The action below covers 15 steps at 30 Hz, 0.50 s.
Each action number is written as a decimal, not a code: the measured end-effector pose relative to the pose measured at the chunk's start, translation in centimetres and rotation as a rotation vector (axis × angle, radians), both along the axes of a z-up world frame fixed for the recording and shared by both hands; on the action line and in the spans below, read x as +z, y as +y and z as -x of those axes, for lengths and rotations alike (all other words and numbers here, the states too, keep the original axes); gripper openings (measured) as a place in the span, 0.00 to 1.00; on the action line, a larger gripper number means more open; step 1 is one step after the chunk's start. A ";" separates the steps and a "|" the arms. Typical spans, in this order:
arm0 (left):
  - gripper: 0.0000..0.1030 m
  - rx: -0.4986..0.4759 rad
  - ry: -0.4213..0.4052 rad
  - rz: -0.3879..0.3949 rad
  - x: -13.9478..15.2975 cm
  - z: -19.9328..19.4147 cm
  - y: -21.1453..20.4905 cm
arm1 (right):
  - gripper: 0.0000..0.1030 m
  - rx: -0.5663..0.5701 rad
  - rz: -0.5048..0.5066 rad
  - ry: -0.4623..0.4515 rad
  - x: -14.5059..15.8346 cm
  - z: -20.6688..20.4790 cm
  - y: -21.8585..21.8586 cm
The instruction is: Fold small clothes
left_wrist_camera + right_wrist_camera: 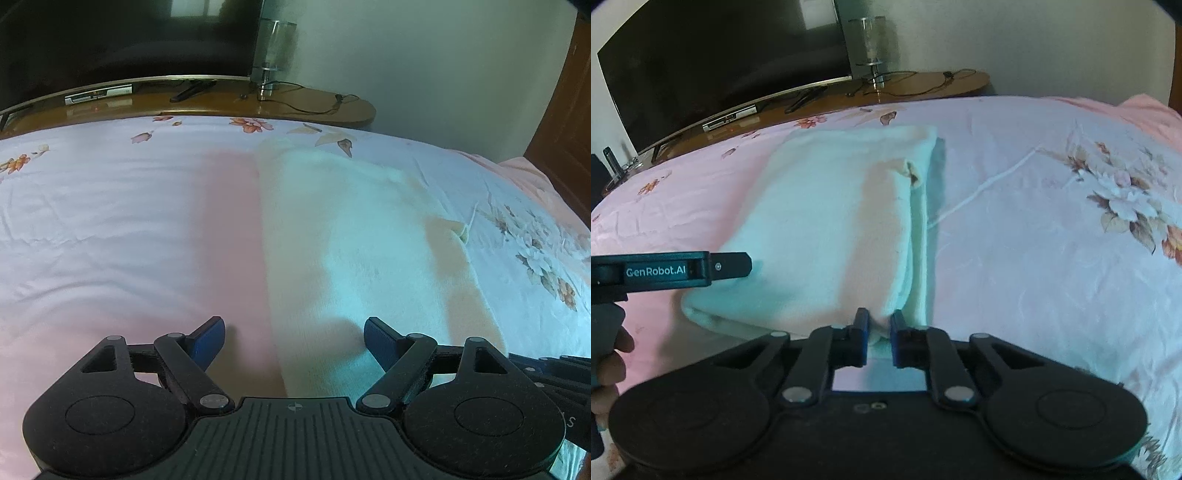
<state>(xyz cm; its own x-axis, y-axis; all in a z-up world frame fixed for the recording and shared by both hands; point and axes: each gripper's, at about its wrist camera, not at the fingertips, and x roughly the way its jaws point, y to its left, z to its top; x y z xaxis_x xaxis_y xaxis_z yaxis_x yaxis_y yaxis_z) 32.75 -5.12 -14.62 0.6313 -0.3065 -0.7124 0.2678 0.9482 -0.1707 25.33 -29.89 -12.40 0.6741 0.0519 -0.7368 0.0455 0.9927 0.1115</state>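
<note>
1. My right gripper (878, 334) is pinched shut on the near edge of the pale folded garment (827, 221), a lip of cloth between its blue pads.
2. My left gripper (294, 341) hangs wide open and empty over the garment's near left edge.
3. The garment lies flat on the floral bedsheet (1052, 240), a television (720, 62) beyond the bed.

Spreading across the bed: a pale pink floral-printed bedsheet (1052, 240). Standing beyond it: a curved brown wooden counter (295, 107), carrying a large dark flat television screen (720, 66), a clear glass cylinder lamp (873, 44) and trailing black cables (314, 99).
</note>
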 end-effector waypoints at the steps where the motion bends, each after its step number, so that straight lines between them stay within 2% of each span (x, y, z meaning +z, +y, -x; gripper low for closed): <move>1: 0.80 0.001 -0.003 0.003 0.1 0.0 0.0 | 0.11 -0.001 0.011 -0.002 0.1 0.1 -0.2; 4: 0.80 -0.015 -0.004 0.011 0.2 0.0 -0.3 | 0.09 -0.010 0.079 0.015 -0.1 0.6 -1.0; 7: 0.80 -0.030 0.010 -0.005 -0.4 0.0 -1.0 | 0.09 -0.009 0.003 0.058 -0.8 0.3 -2.1; 10: 0.80 -0.039 0.034 -0.028 -1.3 0.0 -1.3 | 0.10 0.023 0.008 0.065 -0.3 0.2 -1.8; 11: 0.80 -0.040 0.031 -0.027 -1.3 0.0 -1.3 | 0.11 0.018 -0.010 0.052 0.1 0.2 -2.1; 12: 0.80 -0.040 0.033 -0.029 -1.3 0.1 -1.4 | 0.16 0.004 -0.040 0.027 0.6 0.4 -2.5; 15: 0.80 -0.044 0.032 -0.037 -1.2 0.3 -1.5 | 0.17 -0.019 -0.054 -0.056 2.3 0.0 -2.9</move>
<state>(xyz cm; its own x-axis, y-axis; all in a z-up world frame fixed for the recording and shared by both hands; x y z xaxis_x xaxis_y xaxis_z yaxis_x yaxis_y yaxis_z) 32.46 -6.63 -15.84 0.5947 -0.3063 -0.7433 0.3039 0.9416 -0.1449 25.32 -32.80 -10.14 0.7153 0.0776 -0.6945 0.0561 0.9842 0.1678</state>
